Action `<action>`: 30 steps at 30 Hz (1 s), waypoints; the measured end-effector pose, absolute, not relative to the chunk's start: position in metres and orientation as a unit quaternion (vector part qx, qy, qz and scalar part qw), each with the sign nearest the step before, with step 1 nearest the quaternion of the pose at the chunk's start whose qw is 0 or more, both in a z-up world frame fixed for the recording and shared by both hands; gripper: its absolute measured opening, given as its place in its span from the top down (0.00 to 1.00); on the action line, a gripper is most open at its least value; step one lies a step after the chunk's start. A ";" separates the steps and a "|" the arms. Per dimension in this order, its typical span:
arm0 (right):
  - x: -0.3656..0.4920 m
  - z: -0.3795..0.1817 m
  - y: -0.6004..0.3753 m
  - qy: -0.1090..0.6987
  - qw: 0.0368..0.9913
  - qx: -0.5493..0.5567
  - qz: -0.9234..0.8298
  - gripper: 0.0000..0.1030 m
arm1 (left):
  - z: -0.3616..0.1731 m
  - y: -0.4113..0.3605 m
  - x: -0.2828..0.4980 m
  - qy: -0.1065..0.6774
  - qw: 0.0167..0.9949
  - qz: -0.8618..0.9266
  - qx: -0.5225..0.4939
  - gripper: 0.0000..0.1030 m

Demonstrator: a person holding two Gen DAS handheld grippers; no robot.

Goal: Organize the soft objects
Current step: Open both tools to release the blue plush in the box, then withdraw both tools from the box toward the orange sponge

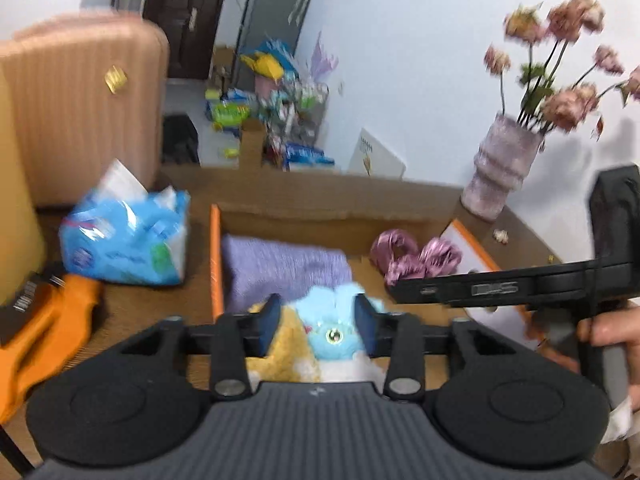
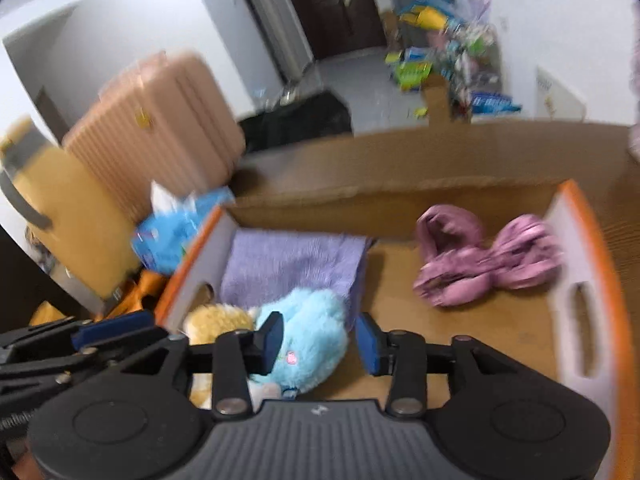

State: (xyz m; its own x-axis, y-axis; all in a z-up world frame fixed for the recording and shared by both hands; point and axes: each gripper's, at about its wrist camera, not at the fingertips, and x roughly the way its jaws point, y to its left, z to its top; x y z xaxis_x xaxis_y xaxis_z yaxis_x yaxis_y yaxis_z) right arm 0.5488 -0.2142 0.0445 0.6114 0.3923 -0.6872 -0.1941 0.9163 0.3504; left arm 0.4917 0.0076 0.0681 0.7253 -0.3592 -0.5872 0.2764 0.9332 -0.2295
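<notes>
An orange-edged cardboard box (image 1: 216, 264) holds a folded purple towel (image 1: 280, 268), a pink knitted bundle (image 1: 416, 258) and a blue and yellow plush toy (image 1: 332, 332). My left gripper (image 1: 316, 322) is open, its pads on either side of the plush's blue head, just above the box's near left part. My right gripper (image 2: 318, 338) is open over the box (image 2: 600, 240), beside the blue plush (image 2: 308, 320), with the towel (image 2: 288, 264) behind it and the pink bundle (image 2: 480, 268) to the right. The right gripper's body shows in the left wrist view (image 1: 520, 288).
A blue tissue pack (image 1: 128, 236) and an orange cloth (image 1: 48, 332) lie left of the box. A pink suitcase (image 1: 80, 112) stands behind them. A vase of dried flowers (image 1: 500, 168) stands at the back right. Clutter lies on the floor beyond the table.
</notes>
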 end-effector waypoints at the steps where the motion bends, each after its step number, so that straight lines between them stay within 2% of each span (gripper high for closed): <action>1: 0.538 0.056 -0.222 0.398 0.894 0.121 0.165 0.56 | 0.079 0.011 0.480 0.317 0.932 -0.166 -0.055 0.55; 3: 0.513 0.083 -0.239 0.371 0.908 0.113 0.159 0.50 | 0.097 0.016 0.458 0.298 0.940 -0.161 -0.040 0.50; 5: 0.485 0.107 -0.256 0.343 0.922 0.097 0.153 0.43 | 0.111 0.021 0.434 0.275 0.948 -0.159 -0.026 0.38; 7: 0.455 0.128 -0.275 0.317 0.934 0.083 0.143 0.34 | 0.124 0.024 0.409 0.252 0.955 -0.154 -0.002 0.32; 17: 0.365 0.162 -0.316 0.268 0.951 0.077 0.133 0.31 | 0.151 0.020 0.345 0.233 0.963 -0.135 -0.002 0.27; 19: 0.345 0.164 -0.309 0.246 0.957 0.053 0.142 0.26 | 0.149 0.021 0.327 0.225 0.966 -0.128 -0.005 0.25; 23: 0.297 0.148 -0.306 0.211 0.963 0.038 0.162 0.22 | 0.123 0.021 0.283 0.223 0.965 -0.135 -0.035 0.21; 30: 0.223 0.075 -0.294 0.219 0.964 -0.006 0.154 0.21 | 0.056 -0.004 0.223 0.255 0.960 -0.116 -0.025 0.21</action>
State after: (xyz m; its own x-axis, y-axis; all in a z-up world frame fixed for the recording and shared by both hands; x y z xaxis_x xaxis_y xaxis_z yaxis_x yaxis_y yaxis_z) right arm 0.2233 -0.2937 0.0752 0.8568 0.2946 -0.4231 -0.3002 0.9523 0.0553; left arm 0.2226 -0.0039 0.0558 0.8427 -0.2348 -0.4845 0.2097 0.9720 -0.1064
